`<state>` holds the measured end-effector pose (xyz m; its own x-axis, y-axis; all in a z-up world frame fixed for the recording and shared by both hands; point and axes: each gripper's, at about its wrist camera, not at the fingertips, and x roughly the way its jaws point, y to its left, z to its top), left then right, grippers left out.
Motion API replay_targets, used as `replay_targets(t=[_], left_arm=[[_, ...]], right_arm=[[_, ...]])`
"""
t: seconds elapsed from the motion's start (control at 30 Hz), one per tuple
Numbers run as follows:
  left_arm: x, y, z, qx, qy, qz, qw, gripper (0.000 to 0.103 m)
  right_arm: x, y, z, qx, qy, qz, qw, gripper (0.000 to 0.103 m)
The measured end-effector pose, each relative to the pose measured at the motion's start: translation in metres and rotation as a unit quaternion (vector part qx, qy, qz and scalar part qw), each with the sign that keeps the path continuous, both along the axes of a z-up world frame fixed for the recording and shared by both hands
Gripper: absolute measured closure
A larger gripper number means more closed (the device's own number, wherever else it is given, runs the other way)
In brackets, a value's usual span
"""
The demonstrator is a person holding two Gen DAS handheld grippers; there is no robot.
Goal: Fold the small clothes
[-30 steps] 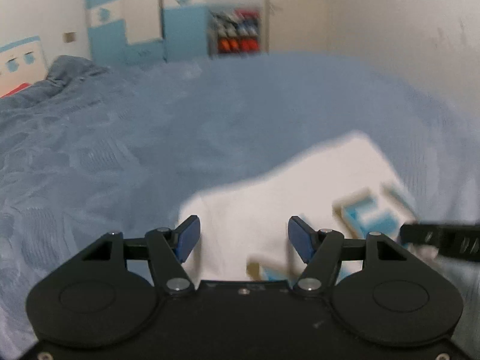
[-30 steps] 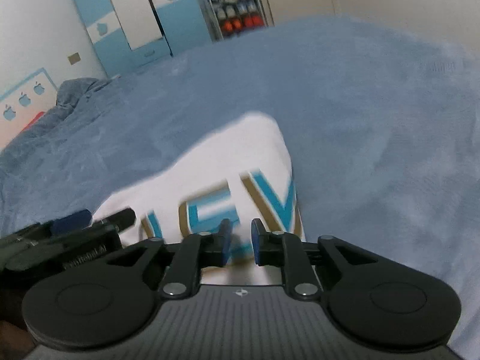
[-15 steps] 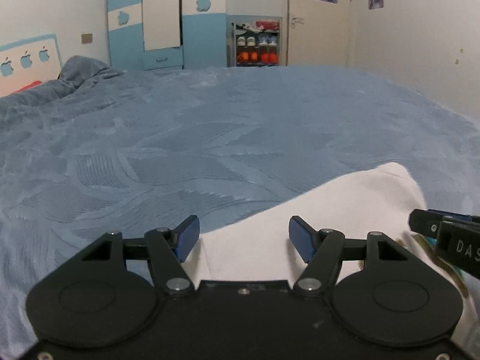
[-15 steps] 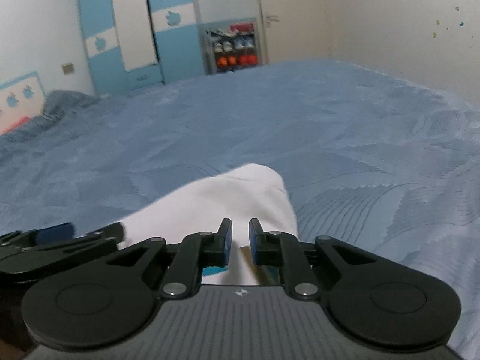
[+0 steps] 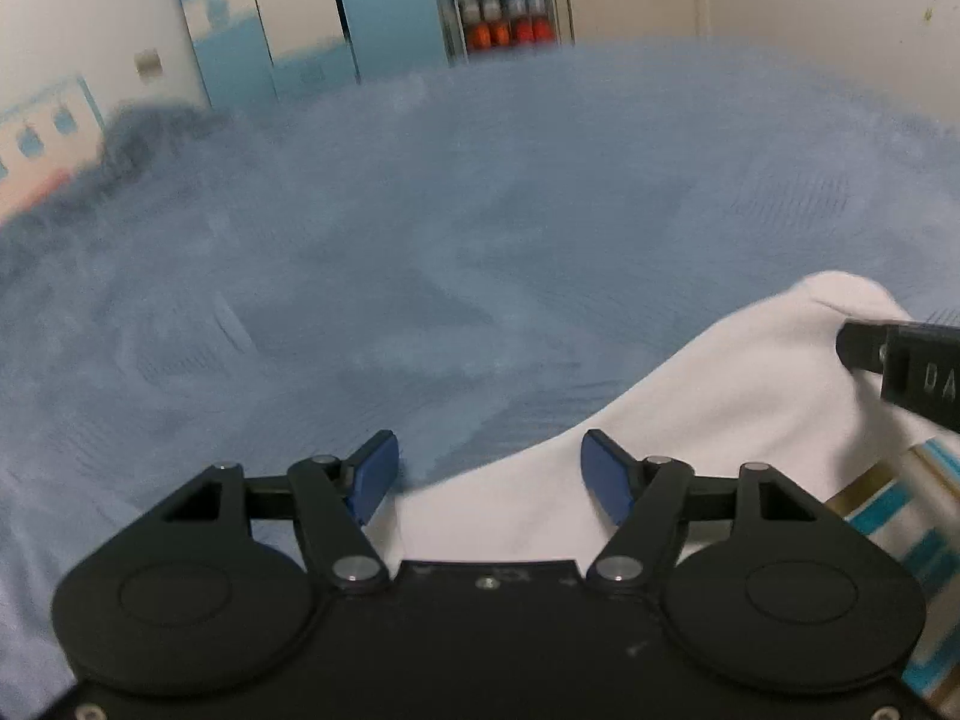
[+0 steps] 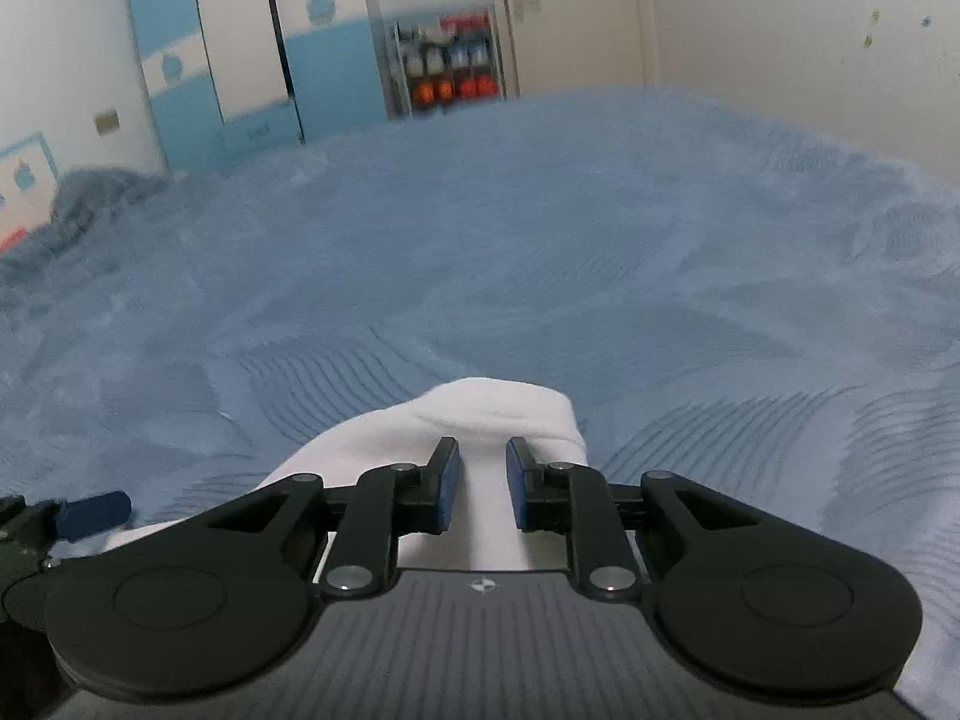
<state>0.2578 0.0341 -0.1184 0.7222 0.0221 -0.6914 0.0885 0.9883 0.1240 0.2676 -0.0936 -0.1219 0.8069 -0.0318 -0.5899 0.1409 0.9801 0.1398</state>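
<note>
Since half a second ago, our right gripper [image 6: 483, 489] has let its jaws spread a little, and the white garment [image 6: 498, 414] shows between them. Both views are more blurred now, and the room has slid a bit in the left wrist view.

We see the white garment [image 5: 708, 408] lying on the blue bed cover [image 5: 480, 210], at the lower right of the left wrist view. Its blue and gold print [image 5: 900, 516] peeks out at the far right edge.

Our left gripper [image 5: 489, 468] has its jaws wide apart and holds nothing. The garment's edge runs under the gap between them, near the bottom middle.

Our right gripper's jaws stand a small way apart. White cloth lies in the gap, but we cannot tell if the pads [image 6: 447, 483] touch it. The garment's rounded end pokes out just past the tips, in the lower middle of the right wrist view.

At the top of both views we see the blue and white wardrobe [image 6: 240, 60] and a shelf of shoes [image 6: 447, 66].
</note>
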Motion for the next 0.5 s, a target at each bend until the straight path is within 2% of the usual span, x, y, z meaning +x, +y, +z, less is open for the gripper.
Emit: replay_targets(t=[0.07, 0.13, 0.27, 0.33, 0.4, 0.5], left_arm=[[0.004, 0.007, -0.004, -0.026, 0.003, 0.015, 0.9996, 0.032], [0.004, 0.01, 0.0, -0.039, 0.004, 0.023, 0.999, 0.032], [-0.007, 0.008, 0.019, -0.026, 0.005, 0.027, 0.9993, 0.034], [-0.017, 0.008, 0.028, -0.008, -0.001, 0.03, 0.9995, 0.034], [-0.023, 0.015, 0.035, 0.004, -0.01, 0.042, 0.9991, 0.034], [-0.041, 0.031, 0.051, 0.003, -0.013, 0.034, 0.9993, 0.034]], right_arm=[[0.007, -0.006, -0.006, 0.012, 0.02, 0.003, 1.0, 0.081], [0.0, -0.008, -0.001, 0.015, 0.013, 0.005, 1.0, 0.081], [-0.009, -0.007, 0.013, 0.013, 0.007, 0.009, 1.0, 0.078], [-0.009, -0.006, 0.022, 0.014, 0.006, 0.009, 1.0, 0.074], [-0.019, -0.006, 0.035, 0.012, 0.002, 0.006, 1.0, 0.06], [-0.032, -0.005, 0.05, 0.01, -0.01, 0.022, 1.0, 0.049]])
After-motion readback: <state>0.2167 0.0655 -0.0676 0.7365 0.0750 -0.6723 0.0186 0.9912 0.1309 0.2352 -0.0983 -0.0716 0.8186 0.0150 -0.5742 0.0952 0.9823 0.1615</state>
